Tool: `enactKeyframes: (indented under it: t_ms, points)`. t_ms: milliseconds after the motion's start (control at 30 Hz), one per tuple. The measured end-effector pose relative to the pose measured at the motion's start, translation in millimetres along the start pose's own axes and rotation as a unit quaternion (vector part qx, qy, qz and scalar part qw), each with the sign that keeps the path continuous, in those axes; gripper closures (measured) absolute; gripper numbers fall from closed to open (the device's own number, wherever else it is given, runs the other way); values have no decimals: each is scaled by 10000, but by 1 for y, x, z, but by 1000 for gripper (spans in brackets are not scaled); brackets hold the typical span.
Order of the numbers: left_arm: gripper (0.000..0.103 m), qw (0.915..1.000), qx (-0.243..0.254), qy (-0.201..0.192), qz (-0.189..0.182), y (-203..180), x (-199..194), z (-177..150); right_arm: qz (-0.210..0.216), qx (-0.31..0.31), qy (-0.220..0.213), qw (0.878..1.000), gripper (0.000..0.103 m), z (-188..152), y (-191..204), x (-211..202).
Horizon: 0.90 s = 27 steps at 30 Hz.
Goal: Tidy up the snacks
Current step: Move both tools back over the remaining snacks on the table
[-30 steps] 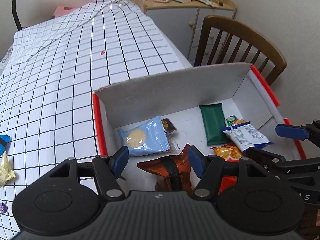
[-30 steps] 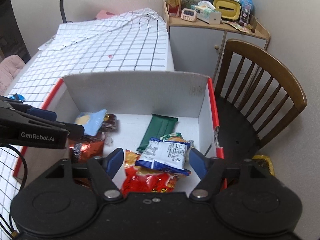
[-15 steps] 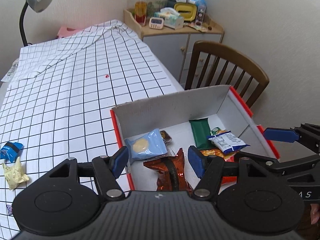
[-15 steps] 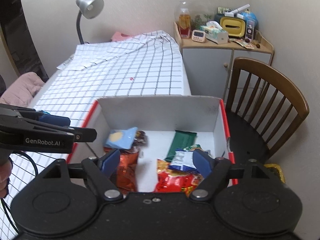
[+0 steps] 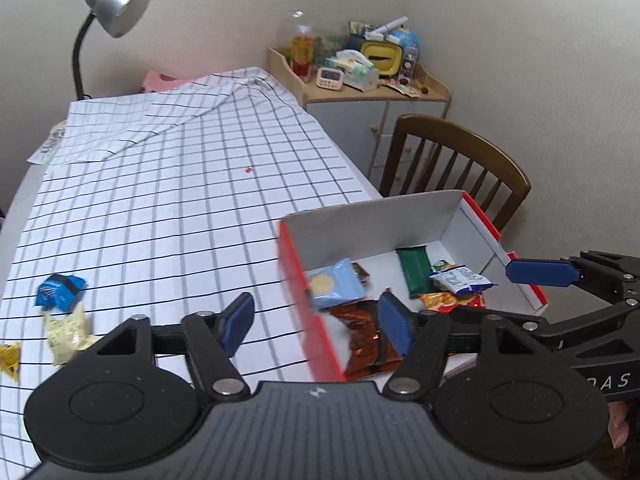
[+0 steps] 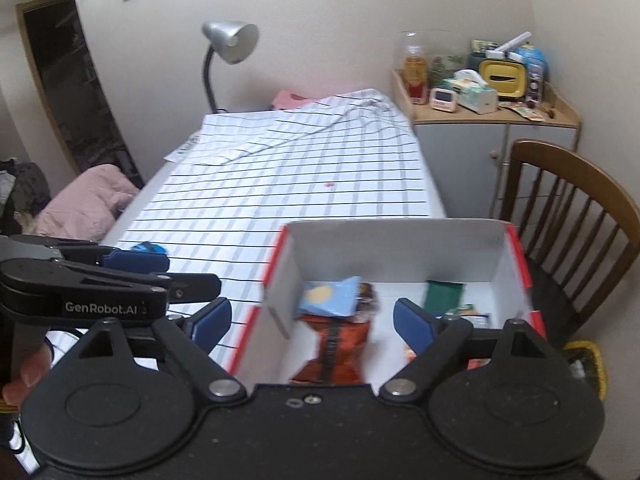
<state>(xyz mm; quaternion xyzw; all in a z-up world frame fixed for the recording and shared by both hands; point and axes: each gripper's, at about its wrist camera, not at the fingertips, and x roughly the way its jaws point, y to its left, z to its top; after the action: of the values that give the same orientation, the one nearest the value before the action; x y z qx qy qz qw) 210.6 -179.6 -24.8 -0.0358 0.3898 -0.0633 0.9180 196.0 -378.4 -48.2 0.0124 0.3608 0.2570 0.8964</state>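
Snacks sit in an open cardboard box [image 5: 472, 236] w/ red rim, white inside, on the checked tablecloth [image 5: 160, 208] near the table's right edge. Inside: a light-blue cookie pack [image 5: 335, 285] at the left, leaning over a small dark wrapper; an orange-brown foil bag [image 5: 362, 338] nearest the camera; a dark green bar [image 5: 414, 270] lying flat toward the back; a white-and-blue packet [image 5: 460, 280] on top of an orange-red chip bag [image 5: 452, 302] at the right.

Outside the box, far left on the cloth: a blue wrapper [image 5: 60, 288], a pale yellow wrapper [image 5: 68, 330] just beside it, a yellow bit at the frame edge. Tiny red speck mid-table.

Left gripper [image 5: 316, 324]: jaws apart, have just been opening, nothing between the pads; it hangs over the box's left wall. Right gripper [image 6: 312, 324]: jaws wide apart, also just been opening, nothing gripped; box interior shows between the fingers. Each gripper shows in the other's view, side by side. A fingertip shows at the left gripper's handle.

Around: wooden chair [image 5: 460, 160] right behind the box, grey cabinet [image 6: 496, 152] w/ clutter on top, silver desk lamp [image 5: 112, 12] at the table's far end, pink cloth bundle [image 6: 84, 208] off the left side.
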Motion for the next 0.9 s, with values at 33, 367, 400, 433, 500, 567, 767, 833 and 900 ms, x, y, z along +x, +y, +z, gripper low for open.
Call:
enactKeyframes:
  t_ms: [33, 367, 400, 433, 500, 567, 767, 833, 900]
  points:
    - [32, 10000, -17, -25, 8, 5, -4, -3, 57, -34, 2, 10000, 15, 0, 6, 1]
    - [28, 9991, -335, -129, 240, 68, -38, -26, 487, -267, -21, 9985, 7, -3, 69, 17]
    - [27, 9989, -378, -136, 259, 76, -41, -29, 535, -289, -19, 9982, 6, -3, 74, 19]
    - [25, 9986, -419, -146, 278, 84, -44, -31, 576, -313, -22, 9978, 5, -3, 80, 20]
    - [24, 9981, -501, -174, 317, 99, -50, -35, 634, -356, -30, 9973, 3, -4, 93, 24]
    - [24, 9975, -588, -194, 347, 114, -55, -39, 711, -402, -29, 9967, 3, -4, 105, 28]
    - [17, 9956, -805, -257, 414, 157, -68, -54, 838, -524, 31, 9951, 1, -7, 144, 44]
    - [17, 9949, -884, -247, 409, 171, -71, -58, 870, -557, 55, 9946, 1, -7, 156, 50]
    - [16, 9942, -963, -242, 421, 185, -73, -63, 909, -582, 87, 9941, 0, -7, 168, 56]
